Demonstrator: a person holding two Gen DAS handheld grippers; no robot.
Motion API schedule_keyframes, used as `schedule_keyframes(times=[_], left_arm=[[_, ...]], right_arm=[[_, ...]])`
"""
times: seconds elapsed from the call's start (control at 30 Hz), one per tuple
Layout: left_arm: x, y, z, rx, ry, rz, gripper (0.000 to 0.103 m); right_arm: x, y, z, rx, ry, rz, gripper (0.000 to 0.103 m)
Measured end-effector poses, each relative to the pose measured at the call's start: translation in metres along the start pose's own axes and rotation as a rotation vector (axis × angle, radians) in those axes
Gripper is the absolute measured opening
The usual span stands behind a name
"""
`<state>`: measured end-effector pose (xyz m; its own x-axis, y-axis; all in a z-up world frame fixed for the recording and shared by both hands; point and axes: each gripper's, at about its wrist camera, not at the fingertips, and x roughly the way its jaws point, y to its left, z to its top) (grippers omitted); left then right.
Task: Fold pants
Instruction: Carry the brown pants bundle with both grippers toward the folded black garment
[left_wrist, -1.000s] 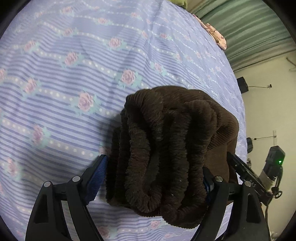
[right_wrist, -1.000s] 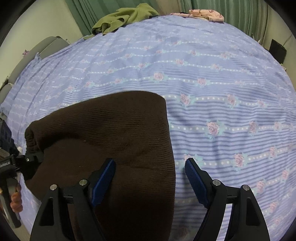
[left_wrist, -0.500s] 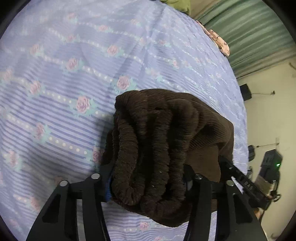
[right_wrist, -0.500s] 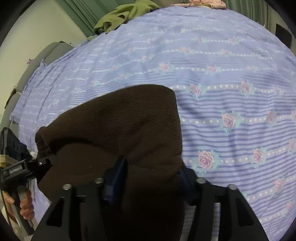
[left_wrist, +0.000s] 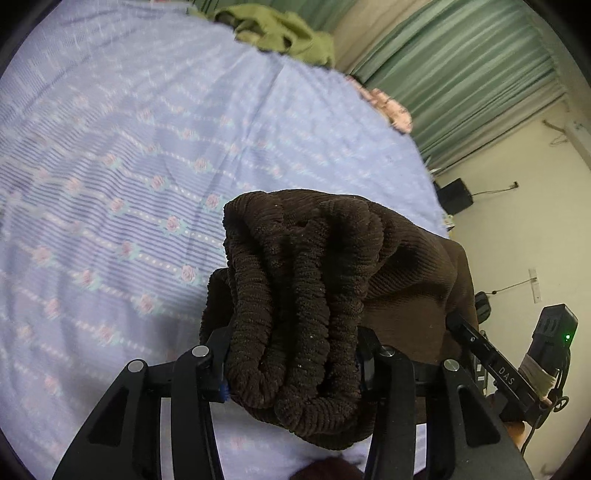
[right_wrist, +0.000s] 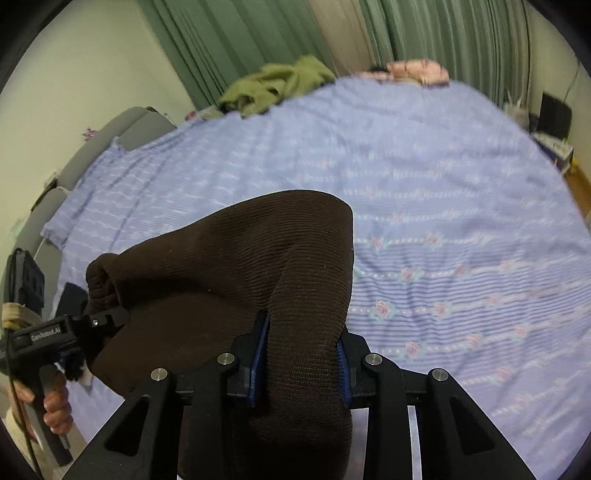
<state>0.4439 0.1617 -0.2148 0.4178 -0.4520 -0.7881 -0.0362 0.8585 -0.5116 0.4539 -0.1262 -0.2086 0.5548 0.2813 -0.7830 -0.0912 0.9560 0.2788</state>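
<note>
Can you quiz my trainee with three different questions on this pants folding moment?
1. True or false: the right gripper is shut on the brown pants.
2. What does the left gripper clamp: A, the gathered ribbed end; B, the green garment; C, nothing?
3. What pattern marks the bedsheet?
Key: 1 true. 2 A. 3 stripes with pink roses.

We hold our left gripper (left_wrist: 291, 363) clamped on bunched brown pants (left_wrist: 317, 280), and our right gripper (right_wrist: 301, 363) pinched on their other end; our left hand (right_wrist: 55, 404) grips its handle.
</note>
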Motion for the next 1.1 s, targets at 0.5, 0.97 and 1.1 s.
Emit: schedule_keyframes(times=[0.5,0.97,1.1], left_arm=[[-0.207,-0.065,-0.079,0.220,-0.210,-0.080,0.045],[-0.279,-0.066,-0.169,0.191,-0.288,-0.155,0.045],[-0.300,-0.056,-0.187,0.159,-0.319,-0.121,0.045]], right_arm=[[-0.222,0.094,-0.075,-0.004,-0.287,-0.041,0.032],[-0.310,0.121,-0.137,0.004,-0.340,-0.063,0.032],[-0.313,0.130,-0.147,-0.023,-0.329,-0.032,0.032]])
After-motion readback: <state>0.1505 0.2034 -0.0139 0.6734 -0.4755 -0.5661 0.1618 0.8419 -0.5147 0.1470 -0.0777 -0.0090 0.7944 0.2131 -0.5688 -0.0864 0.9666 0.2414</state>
